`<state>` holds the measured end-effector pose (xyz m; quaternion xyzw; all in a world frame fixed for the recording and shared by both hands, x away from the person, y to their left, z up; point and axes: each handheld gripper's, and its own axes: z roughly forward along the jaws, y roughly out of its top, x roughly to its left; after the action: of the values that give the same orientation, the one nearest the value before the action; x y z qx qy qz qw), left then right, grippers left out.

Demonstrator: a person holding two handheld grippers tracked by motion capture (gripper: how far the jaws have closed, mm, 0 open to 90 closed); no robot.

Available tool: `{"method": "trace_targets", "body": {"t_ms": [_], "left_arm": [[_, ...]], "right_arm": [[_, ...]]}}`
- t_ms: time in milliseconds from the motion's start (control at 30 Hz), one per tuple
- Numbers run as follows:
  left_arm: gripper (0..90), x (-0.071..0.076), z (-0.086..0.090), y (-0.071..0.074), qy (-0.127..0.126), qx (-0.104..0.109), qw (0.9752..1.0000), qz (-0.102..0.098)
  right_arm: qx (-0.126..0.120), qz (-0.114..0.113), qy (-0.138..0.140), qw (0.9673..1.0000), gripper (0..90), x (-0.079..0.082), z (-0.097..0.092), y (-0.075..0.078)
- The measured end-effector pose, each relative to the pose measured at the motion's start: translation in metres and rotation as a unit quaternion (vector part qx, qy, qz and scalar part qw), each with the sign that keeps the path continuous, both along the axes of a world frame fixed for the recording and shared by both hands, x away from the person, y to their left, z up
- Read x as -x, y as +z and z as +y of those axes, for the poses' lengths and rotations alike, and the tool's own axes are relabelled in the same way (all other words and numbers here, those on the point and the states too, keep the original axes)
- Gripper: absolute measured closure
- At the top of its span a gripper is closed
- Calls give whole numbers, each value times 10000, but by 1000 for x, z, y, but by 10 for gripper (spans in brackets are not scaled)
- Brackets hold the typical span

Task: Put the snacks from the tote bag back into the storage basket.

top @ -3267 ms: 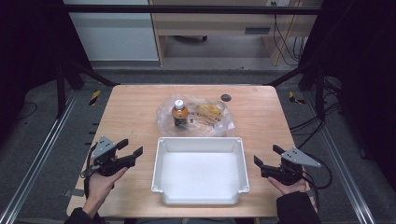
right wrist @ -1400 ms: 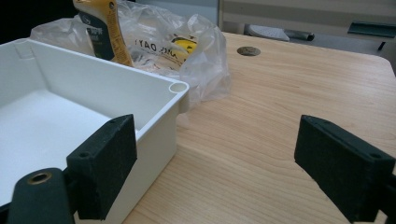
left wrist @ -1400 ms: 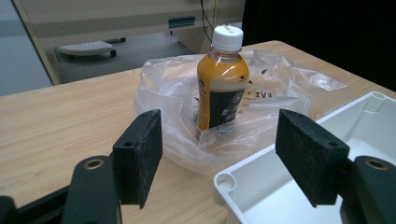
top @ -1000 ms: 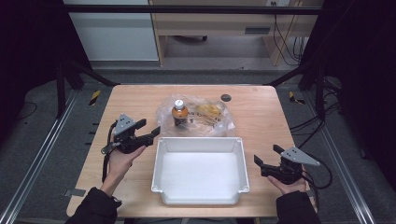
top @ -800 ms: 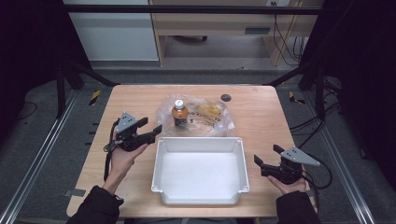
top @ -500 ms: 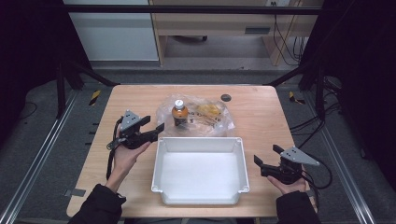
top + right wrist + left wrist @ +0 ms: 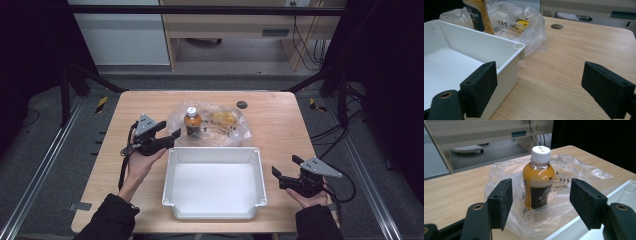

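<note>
A small bottle (image 7: 192, 121) (image 7: 538, 180) of orange-brown drink with a white cap stands upright on a clear plastic bag (image 7: 220, 126) (image 7: 564, 182) at the table's far middle. In front of it lies an empty white tray (image 7: 214, 211) (image 7: 471, 42). My left gripper (image 7: 167, 135) (image 7: 544, 202) is open, just left of the bottle, its jaws aimed at it without touching. My right gripper (image 7: 286, 169) (image 7: 544, 92) is open near the tray's right side, resting low over the table with nothing between its fingers.
A dark round hole (image 7: 242, 104) (image 7: 557, 26) sits in the wooden table (image 7: 280, 130) behind the bag. Something yellow (image 7: 223, 118) lies inside the bag to the bottle's right. Metal frame rails and cables run along the floor on both sides.
My left gripper has travelled from the table's left front toward the bottle and now stands close to it. The right gripper has stayed still.
</note>
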<state>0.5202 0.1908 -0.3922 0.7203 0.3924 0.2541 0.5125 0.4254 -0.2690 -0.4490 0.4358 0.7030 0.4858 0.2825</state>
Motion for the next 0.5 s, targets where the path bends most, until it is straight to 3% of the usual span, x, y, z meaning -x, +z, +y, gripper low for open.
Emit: {"method": "trace_targets", "body": {"t_ms": [500], "left_arm": [[359, -11, -10, 4, -6, -11, 10000, -66]], "right_arm": [[-3, -9, 8, 10000, 136, 0, 0, 0]]}}
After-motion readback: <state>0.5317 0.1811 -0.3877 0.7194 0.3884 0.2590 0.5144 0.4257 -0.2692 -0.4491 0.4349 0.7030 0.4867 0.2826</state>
